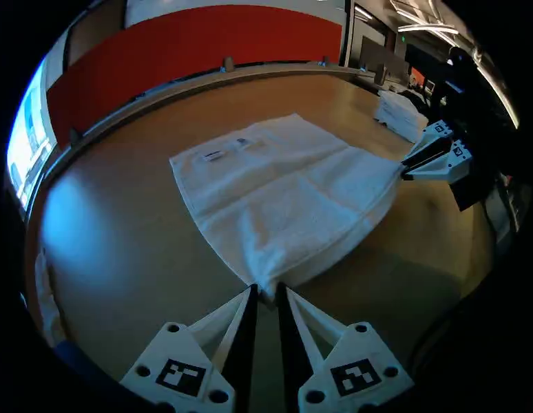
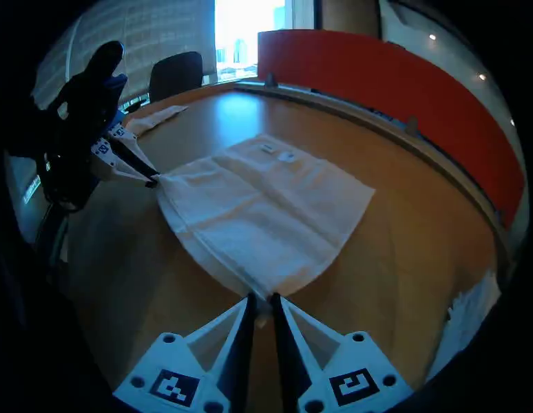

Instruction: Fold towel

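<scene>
The left gripper (image 1: 266,294) and right gripper (image 2: 263,303) each clamp a near corner of the white towel (image 1: 280,186), which lies spread and lightly creased on the wooden desk (image 1: 129,227).

White towel (image 1: 280,193) in left tool (image 1: 266,290)

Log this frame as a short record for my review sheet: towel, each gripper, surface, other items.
towel: white towel spread on the table, small tags on its far part
left gripper: shut on one near corner of the towel
right gripper: shut on the other near corner
surface: wooden table
other items: stack of folded cloths, red partition, chair
</scene>
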`<state>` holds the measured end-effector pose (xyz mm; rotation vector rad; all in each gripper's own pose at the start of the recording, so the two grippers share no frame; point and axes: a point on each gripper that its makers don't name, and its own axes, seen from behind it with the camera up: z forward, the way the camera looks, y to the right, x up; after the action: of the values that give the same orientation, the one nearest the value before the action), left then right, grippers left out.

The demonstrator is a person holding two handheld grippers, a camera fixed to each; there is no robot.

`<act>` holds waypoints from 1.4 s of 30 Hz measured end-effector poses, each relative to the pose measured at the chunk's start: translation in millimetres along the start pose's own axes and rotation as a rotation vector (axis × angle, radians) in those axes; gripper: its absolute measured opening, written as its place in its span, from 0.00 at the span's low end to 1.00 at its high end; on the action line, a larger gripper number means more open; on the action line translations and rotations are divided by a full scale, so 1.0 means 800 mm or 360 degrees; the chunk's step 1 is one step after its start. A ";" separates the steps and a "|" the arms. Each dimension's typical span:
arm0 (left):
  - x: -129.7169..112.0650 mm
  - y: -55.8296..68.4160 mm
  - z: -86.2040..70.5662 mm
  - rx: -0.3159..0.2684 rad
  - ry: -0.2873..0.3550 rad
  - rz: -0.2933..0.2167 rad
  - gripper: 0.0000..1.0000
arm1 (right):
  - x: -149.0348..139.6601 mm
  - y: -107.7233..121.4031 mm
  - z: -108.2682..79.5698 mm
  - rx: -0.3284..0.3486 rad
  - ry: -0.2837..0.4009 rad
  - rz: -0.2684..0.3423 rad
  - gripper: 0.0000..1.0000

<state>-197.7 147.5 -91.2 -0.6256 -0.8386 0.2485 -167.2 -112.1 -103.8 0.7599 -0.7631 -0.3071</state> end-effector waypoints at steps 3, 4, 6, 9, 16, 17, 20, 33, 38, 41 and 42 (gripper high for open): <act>0.005 0.001 -0.009 0.0001 0.0005 -0.0017 0.20 | 0.008 -0.001 -0.009 -0.0001 0.0011 -0.0009 0.19; 0.007 0.002 -0.012 0.0000 0.0006 -0.0022 0.20 | 0.011 -0.001 -0.012 -0.0001 0.0015 -0.0012 0.19; 0.011 0.004 -0.018 -0.0002 0.0008 -0.0030 0.20 | 0.017 -0.001 -0.018 -0.0002 0.0023 -0.0019 0.19; 0.016 0.007 -0.028 -0.0006 0.0012 -0.0040 0.20 | 0.026 -0.003 -0.029 0.0000 0.0038 -0.0025 0.18; 0.025 0.013 -0.051 -0.0019 0.0009 -0.0055 0.20 | 0.046 -0.008 -0.056 0.0021 0.0063 -0.0034 0.18; 0.026 0.015 -0.054 -0.0021 0.0008 -0.0056 0.20 | 0.049 -0.009 -0.060 0.0025 0.0063 -0.0035 0.18; 0.029 0.017 -0.064 -0.0021 -0.0002 -0.0061 0.20 | 0.053 -0.013 -0.070 0.0041 0.0053 -0.0037 0.19; 0.038 0.026 -0.094 -0.0034 -0.0023 -0.0059 0.20 | 0.059 -0.021 -0.091 0.0084 -0.0005 -0.0061 0.19; 0.045 0.029 -0.103 -0.0046 -0.0020 -0.0061 0.20 | 0.063 -0.023 -0.097 0.0089 -0.0013 -0.0077 0.18; 0.048 0.030 -0.108 -0.0053 -0.0019 -0.0057 0.20 | 0.066 -0.023 -0.102 0.0093 -0.0015 -0.0083 0.18; 0.049 0.030 -0.109 -0.0055 -0.0019 -0.0056 0.20 | 0.067 -0.023 -0.103 0.0094 -0.0015 -0.0083 0.18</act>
<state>-105.0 147.7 -125.7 -0.6414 -0.8661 0.2064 -70.4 -110.0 -129.2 0.8357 -0.7646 -0.3367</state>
